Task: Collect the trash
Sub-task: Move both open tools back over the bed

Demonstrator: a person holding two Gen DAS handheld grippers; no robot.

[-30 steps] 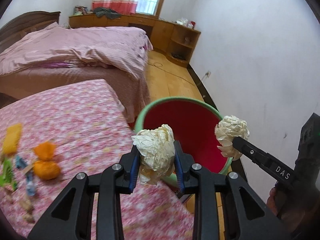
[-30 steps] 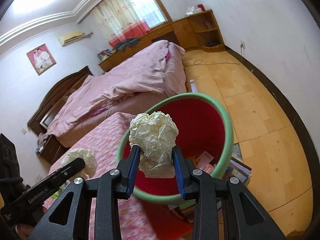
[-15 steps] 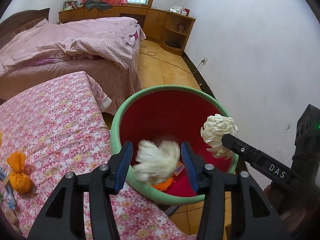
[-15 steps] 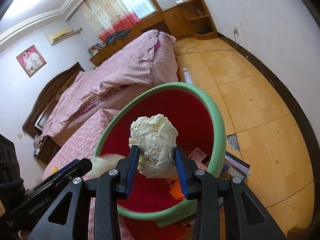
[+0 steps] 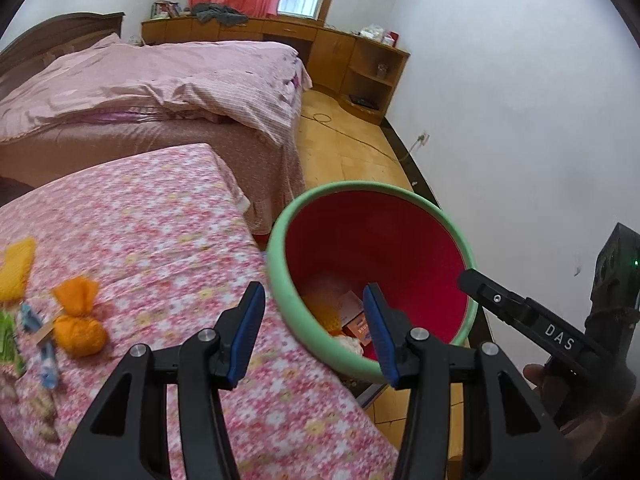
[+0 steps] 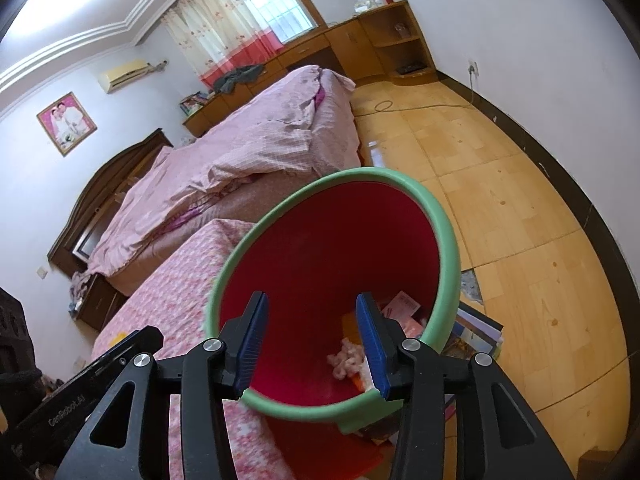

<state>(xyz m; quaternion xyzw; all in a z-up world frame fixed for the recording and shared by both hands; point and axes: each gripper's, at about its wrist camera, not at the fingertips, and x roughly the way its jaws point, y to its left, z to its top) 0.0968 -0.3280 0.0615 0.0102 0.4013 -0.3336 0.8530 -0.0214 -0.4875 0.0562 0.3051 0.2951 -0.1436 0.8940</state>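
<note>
Both paper balls gone, bin [image 6: 446,240] contents blurred.

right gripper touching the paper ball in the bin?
Apart. Right wrist view: the right gripper, jaws opening and empty, hangs over the bin; the paper ball lies on the bottom below.

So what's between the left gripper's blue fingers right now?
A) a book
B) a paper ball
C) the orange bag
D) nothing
D: the left gripper stands open with an empty gap, while the orange bag lies apart on the flowered cloth.
</note>
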